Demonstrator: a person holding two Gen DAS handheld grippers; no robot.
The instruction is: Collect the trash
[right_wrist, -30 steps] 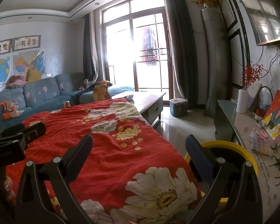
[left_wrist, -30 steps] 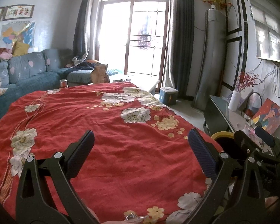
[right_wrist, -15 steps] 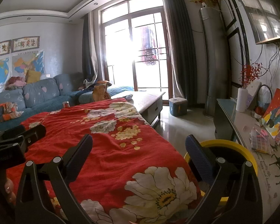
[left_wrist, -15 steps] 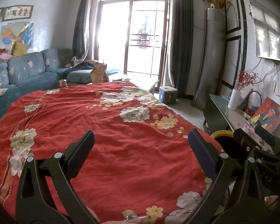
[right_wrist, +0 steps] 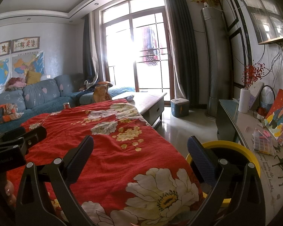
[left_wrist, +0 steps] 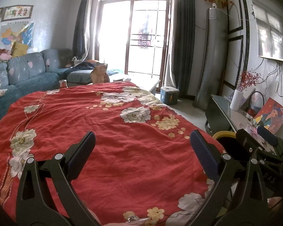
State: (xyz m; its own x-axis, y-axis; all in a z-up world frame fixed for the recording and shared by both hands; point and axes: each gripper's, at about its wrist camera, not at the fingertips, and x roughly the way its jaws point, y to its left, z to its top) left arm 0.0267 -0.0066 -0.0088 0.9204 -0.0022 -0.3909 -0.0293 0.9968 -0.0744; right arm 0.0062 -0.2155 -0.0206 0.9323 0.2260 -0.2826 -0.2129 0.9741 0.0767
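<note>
Trash bin (right_wrist: 235,146), black inside with a yellow rim, stands upright on the floor at the right edge of the red floral cloth (left_wrist: 111,131); its mouth faces up, long axis vertical. From the left wrist view only a sliver of the rim (left_wrist: 223,133) shows, behind the right tongs' body. A can (left_wrist: 62,83) stands upright at the cloth's far edge, and a crumpled brown paper bag (left_wrist: 99,73) stands beyond it. Left tongs (left_wrist: 141,146) released, fingers spread wide above the cloth, holding nothing. Right tongs (right_wrist: 140,150) also released and empty, the right finger (right_wrist: 200,160) overlapping the bin's rim in view. Blue sofa (right_wrist: 41,96) along the left wall.
</note>
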